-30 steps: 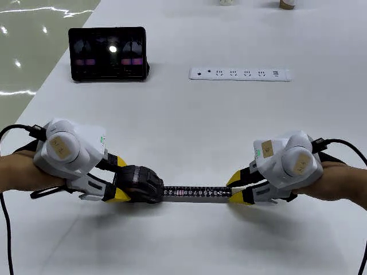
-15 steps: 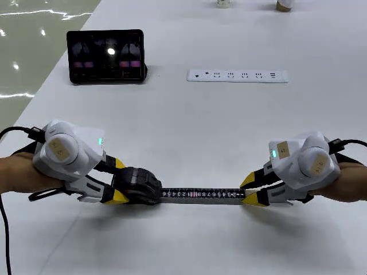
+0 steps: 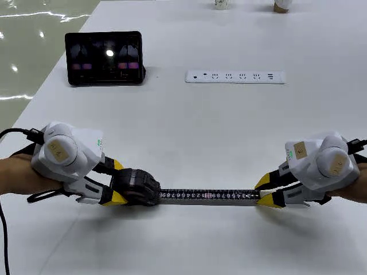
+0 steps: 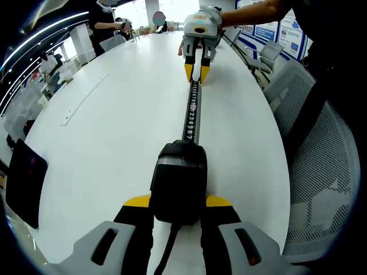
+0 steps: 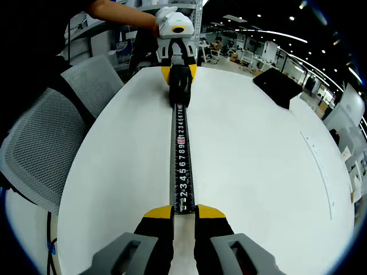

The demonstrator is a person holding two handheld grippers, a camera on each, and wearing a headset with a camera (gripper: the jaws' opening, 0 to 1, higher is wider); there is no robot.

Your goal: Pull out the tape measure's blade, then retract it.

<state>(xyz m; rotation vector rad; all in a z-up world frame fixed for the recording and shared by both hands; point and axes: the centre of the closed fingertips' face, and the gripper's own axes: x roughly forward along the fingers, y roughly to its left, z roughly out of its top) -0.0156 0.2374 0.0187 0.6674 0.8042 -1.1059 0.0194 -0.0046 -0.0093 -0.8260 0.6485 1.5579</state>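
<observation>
The tape measure (image 3: 136,186) is a small, chunky black case with rounded corners. It sits low over the white table (image 3: 189,132) on the person's side, pinched between the yellow tips of the left gripper (image 3: 116,182). Its blade (image 3: 209,195) is pulled out to the right in a long, straight, flat strip, dark with a row of white numbers and a little red mark partway along, and its end is pinched by the right gripper (image 3: 265,191), with the small numbers closest to that end.
</observation>
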